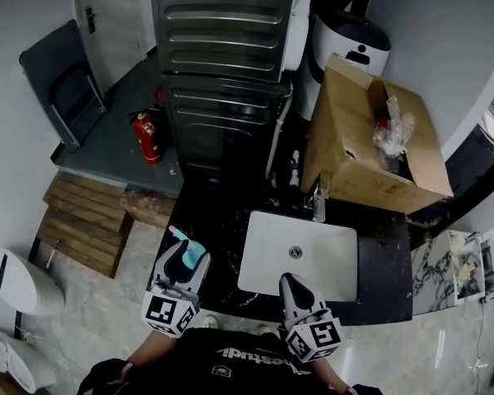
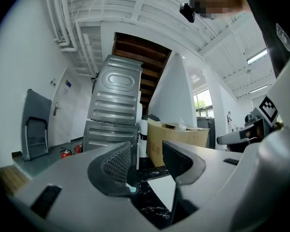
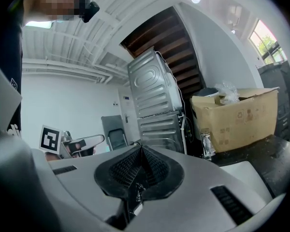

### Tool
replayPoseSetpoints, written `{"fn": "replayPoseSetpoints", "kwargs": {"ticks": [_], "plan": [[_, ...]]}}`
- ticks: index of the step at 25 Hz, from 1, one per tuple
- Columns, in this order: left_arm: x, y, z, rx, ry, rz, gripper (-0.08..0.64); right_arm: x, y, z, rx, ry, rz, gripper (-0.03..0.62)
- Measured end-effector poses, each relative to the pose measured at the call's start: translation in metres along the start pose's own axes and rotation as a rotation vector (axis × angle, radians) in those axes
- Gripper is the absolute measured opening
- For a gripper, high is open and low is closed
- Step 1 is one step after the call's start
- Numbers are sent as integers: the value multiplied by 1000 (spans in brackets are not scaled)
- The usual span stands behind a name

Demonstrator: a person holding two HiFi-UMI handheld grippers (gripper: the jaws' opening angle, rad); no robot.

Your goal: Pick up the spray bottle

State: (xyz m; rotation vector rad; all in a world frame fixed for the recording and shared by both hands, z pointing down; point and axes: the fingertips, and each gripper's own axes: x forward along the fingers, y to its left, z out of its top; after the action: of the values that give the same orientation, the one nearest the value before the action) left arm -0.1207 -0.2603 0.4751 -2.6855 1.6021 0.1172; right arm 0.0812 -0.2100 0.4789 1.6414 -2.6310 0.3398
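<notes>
The two fingers (image 2: 115, 166) of the left gripper (image 2: 149, 153) stand wide apart, and nothing is squeezed between them. In the left gripper view only a tiny blue-green bit of the spray bottle (image 1: 192, 252) peeks out, low down by the left finger. In the head view the bottle is at the left edge of the black countertop (image 1: 387, 257), near its front left corner, just in front of this gripper. I cannot tell if it stands up or lies down.

The right gripper (image 3: 141, 153) has its fingers pressed together with nothing in them. It is at the front edge of the countertop, by the white sink (image 1: 263, 262).

To do this step well, I think the left gripper should dip a little and slide in until the bottle's fat middle is right between the fingers. Then it should close slowly. The bottle is so near the edge that a bump could knock it to the floor, so no pushing sideways. After that, lift straight up.
</notes>
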Motion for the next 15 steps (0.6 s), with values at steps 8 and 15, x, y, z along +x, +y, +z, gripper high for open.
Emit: {"fn": "replayPoseSetpoints", "kwargs": {"ticks": [8,15], "plan": [[-16,32,-45,-9,67,50,201,-5,6,-6,-5,44,-33,37],[-19,43,-86,24,106,36,201,-8,8,-12,-30,75,-60,37]]}}
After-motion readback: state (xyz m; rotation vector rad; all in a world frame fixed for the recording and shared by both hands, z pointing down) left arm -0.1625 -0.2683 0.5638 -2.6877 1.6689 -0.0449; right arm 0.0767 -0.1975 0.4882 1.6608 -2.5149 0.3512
